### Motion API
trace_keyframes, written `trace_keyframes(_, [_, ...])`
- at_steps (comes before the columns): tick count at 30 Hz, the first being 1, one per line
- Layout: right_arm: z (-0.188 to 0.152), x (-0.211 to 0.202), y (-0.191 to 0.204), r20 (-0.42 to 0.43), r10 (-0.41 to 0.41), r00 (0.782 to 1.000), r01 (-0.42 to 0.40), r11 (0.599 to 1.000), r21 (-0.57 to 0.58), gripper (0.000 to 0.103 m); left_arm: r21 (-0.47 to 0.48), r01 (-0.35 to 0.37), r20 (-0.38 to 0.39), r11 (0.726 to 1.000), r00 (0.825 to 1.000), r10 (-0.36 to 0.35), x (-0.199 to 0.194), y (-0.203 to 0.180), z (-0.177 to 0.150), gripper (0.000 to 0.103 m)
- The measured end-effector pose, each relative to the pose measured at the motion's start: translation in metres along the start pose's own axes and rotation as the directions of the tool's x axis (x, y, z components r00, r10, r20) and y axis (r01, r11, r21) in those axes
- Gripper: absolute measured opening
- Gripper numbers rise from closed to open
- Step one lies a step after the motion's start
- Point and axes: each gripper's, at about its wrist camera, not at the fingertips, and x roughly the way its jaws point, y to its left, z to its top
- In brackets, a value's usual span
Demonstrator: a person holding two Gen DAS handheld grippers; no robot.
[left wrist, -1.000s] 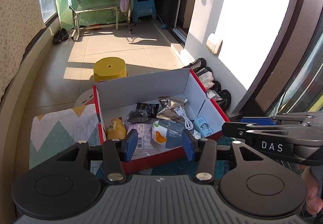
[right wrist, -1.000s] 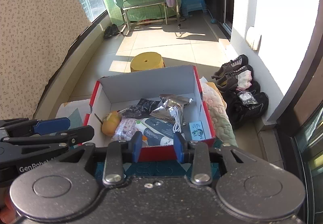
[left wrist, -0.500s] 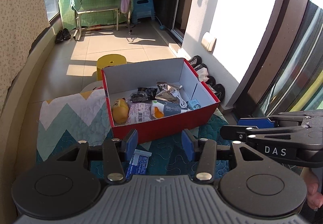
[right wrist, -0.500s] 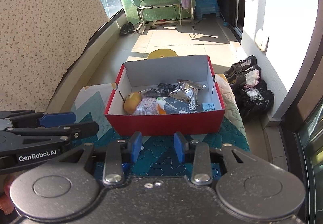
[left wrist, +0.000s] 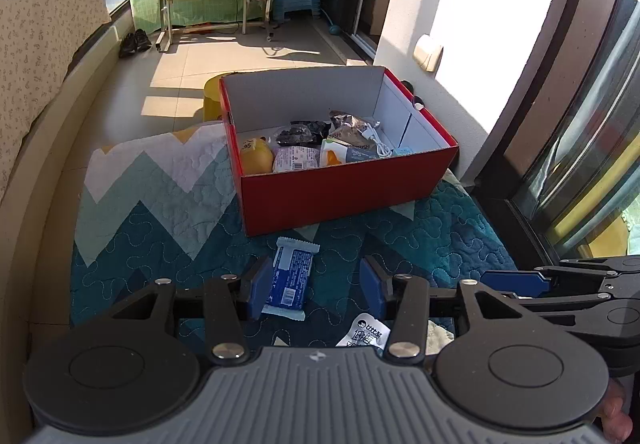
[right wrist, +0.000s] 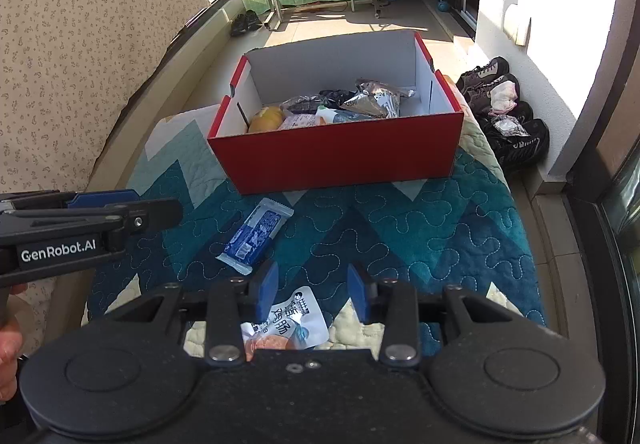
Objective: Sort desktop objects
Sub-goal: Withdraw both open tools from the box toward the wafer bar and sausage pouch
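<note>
A red box [left wrist: 340, 188] with white inner walls stands on the quilted cloth and holds a yellow toy [left wrist: 256, 160], snack packets and a white cable [left wrist: 376, 142]. In front of it a blue snack wrapper [left wrist: 290, 276] lies flat. A white sausage packet [right wrist: 286, 324] lies nearer still. My left gripper [left wrist: 315, 284] hovers open over the blue wrapper, whose left edge is by the left pad. The jaws of my right gripper [right wrist: 313, 286] are opening above the white packet, which shows in the gap, not pressed. The red box [right wrist: 336, 160] and blue wrapper [right wrist: 256, 232] also show in the right wrist view.
The teal zigzag cloth [right wrist: 440, 236] covers the low table. Several dark shoes [right wrist: 504, 112] sit on the floor to the right. A yellow stool [left wrist: 210, 92] stands behind the box. A window frame runs along the right, a curtained ledge along the left.
Both grippers have drawn back and down from over the box. The blue wrapper and the white packet have come into view under them. The right jaws have widened slightly.
</note>
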Motion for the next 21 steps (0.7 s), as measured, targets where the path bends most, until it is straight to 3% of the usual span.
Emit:
trace_keyframes(3, [-0.009,0.011,0.0,-0.032,-0.009,0.999,0.01,1.0,0.023,0.04,0.006,0.004,-0.01,1.0,1.0,-0.004,0.008,0.001,-0.009,0.046])
trace_keyframes(5, [-0.014,0.018,-0.003,-0.051,-0.013,0.999,0.015,0.998,0.054,0.048,0.01,0.008,-0.023,1.0,1.0,-0.008,0.015,0.003,-0.014,0.046])
trace_keyframes(21, [-0.036,0.072,0.007,-0.179,-0.036,0.983,0.055,0.993,0.101,0.052,-0.01,0.011,-0.12,1.0,0.993,-0.013,0.079,0.033,-0.026,0.046])
